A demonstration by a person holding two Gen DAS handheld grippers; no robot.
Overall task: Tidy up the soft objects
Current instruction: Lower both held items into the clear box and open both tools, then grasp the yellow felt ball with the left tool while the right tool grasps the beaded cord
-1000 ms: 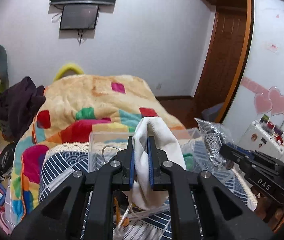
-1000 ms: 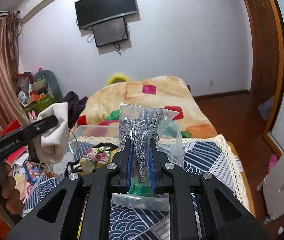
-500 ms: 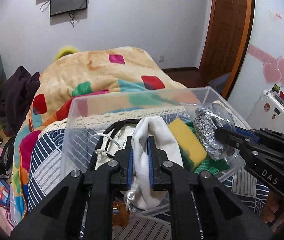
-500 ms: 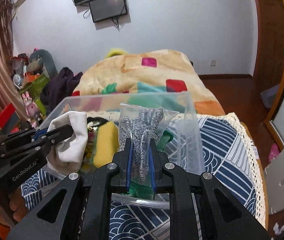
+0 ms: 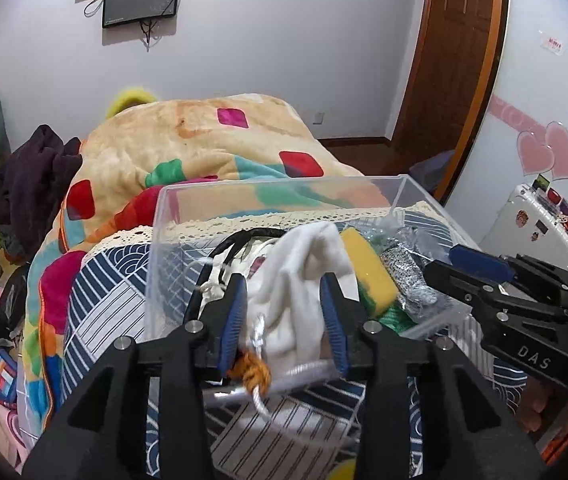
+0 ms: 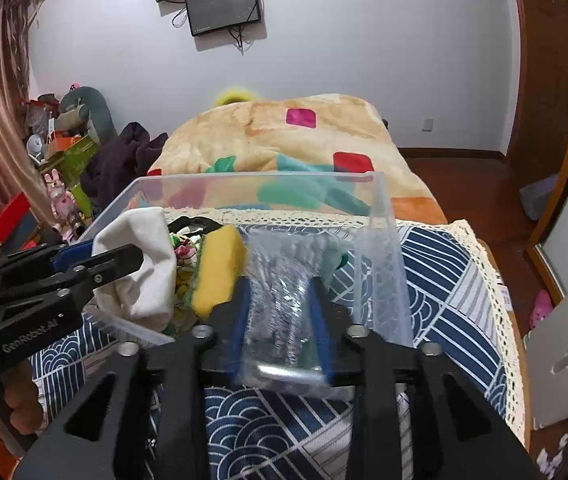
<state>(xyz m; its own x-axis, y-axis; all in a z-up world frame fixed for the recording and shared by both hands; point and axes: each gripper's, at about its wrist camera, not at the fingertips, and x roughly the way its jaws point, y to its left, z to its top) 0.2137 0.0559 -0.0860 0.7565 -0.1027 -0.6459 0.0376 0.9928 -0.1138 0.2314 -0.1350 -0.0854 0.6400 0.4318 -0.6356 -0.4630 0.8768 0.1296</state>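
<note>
Where clear box (image 5: 276, 196) gapes, crumpled white cloth (image 5: 304, 264) rests.

The clear plastic bin (image 5: 276, 204) is open at the top, so it can be entered from above; its upright walls bar any level approach. Inside, room is taken by the white cloth (image 5: 304, 280), the yellow sponge (image 5: 368, 268), the bagged steel scrubbers (image 6: 284, 292) and black cords (image 5: 252, 236). Both tongs are crowded side by side over its near rim. The patterned tabletop (image 6: 444, 280) right of the bin is left free.
</note>
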